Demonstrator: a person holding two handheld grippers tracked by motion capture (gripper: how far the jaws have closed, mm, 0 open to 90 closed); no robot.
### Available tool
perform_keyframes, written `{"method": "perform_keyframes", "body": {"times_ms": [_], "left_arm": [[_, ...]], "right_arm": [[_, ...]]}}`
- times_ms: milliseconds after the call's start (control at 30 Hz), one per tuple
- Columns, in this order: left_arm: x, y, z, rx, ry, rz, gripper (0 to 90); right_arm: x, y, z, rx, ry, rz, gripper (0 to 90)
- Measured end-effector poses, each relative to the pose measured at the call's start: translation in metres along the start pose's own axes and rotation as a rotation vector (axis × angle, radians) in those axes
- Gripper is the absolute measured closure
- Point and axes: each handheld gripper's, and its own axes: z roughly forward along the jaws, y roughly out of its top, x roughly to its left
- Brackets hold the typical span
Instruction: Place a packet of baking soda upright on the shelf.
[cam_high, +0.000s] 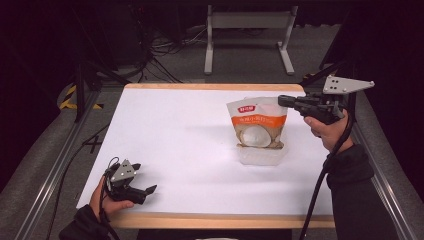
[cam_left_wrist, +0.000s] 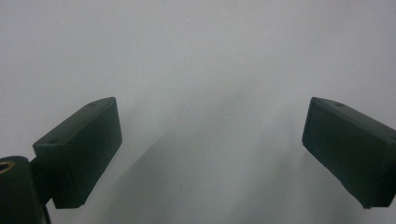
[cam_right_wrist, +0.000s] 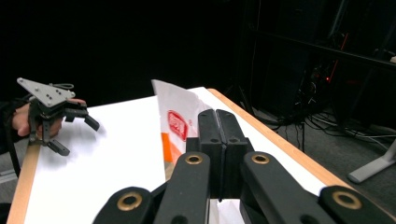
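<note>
A pouch (cam_high: 257, 131) stands upright right of the table's (cam_high: 165, 135) middle. The right gripper (cam_high: 281, 100), jaws clenched on nothing, is held at its top corner. The left gripper (cam_high: 144, 179), jaws released, is rested near the front edge. The pouch is best approached slowly, jaws parted first.

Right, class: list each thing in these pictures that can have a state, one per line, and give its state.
Pouch: upright on the table, top looks sealed, not gripped.
Left claw: open, empty, low over the white table.
Right claw: shut, empty, level beside the pouch's top edge.
</note>
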Motion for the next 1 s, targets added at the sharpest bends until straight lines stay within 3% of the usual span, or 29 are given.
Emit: {"method": "perform_keyframes", "body": {"times_ms": [200,333,567,700,867,1000], "left_arm": [[-0.001,0.000,0.001,0.003,0.002,0.006,5.5],[-0.001,0.000,0.000,0.003,0.000,-0.001,5.6],[-0.001,0.001,0.002,0.012,0.006,0.005,5.6],[0.000,0.001,0.002,0.012,0.001,0.008,5.5],[-0.001,0.000,0.001,0.003,-0.001,-0.001,5.6],[-0.001,0.000,0.001,0.008,-0.001,0.001,5.6]], "right_arm": [[-0.009,-0.019,-0.014,-0.019,-0.030,0.039,90.0],[-0.010,-0.022,-0.026,-0.029,-0.053,0.028,90.0],[-0.011,-0.033,-0.032,-0.064,-0.045,0.053,90.0],[-0.006,-0.031,-0.024,-0.031,-0.053,0.027,90.0],[0.001,-0.037,-0.006,0.090,-0.070,-0.028,90.0],[-0.002,-0.046,-0.009,0.046,-0.064,0.004,90.0]]}}
